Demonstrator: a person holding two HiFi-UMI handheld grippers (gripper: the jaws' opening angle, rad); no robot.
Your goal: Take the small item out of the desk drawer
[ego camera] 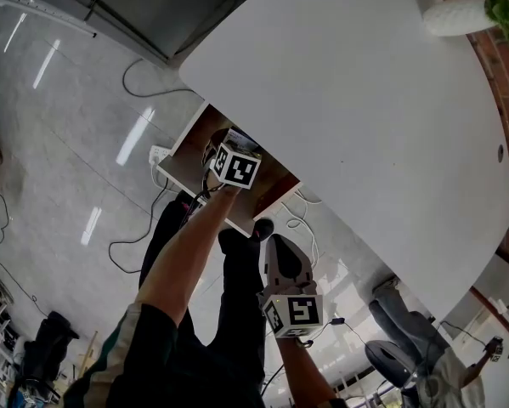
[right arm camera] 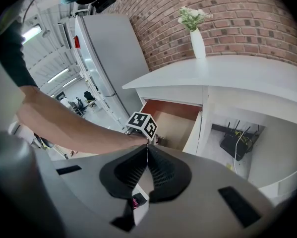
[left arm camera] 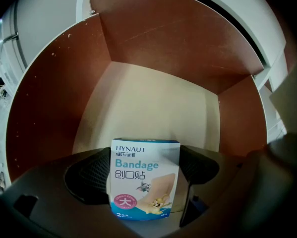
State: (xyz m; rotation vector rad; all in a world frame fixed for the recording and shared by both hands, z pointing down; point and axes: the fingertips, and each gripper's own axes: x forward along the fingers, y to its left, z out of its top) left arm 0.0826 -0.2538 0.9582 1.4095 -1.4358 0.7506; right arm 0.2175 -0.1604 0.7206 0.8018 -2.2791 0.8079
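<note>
The bandage box (left arm camera: 144,180) reads "HYNAUT", "Bandage", "创口贴", and apparently "大".

I see the box (left arm camera: 144,182) between my left gripper's (ego camera: 228,149) jaws inside the drawer (ego camera: 192,143) under the desk (ego camera: 364,100), my right gripper (right arm camera: 147,153) nearer, outside it, a vase (ego camera: 454,14) far right on top.

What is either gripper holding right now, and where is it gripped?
The left gripper clamps the bandage box by its two side edges. The right gripper is shut, empty.
</note>
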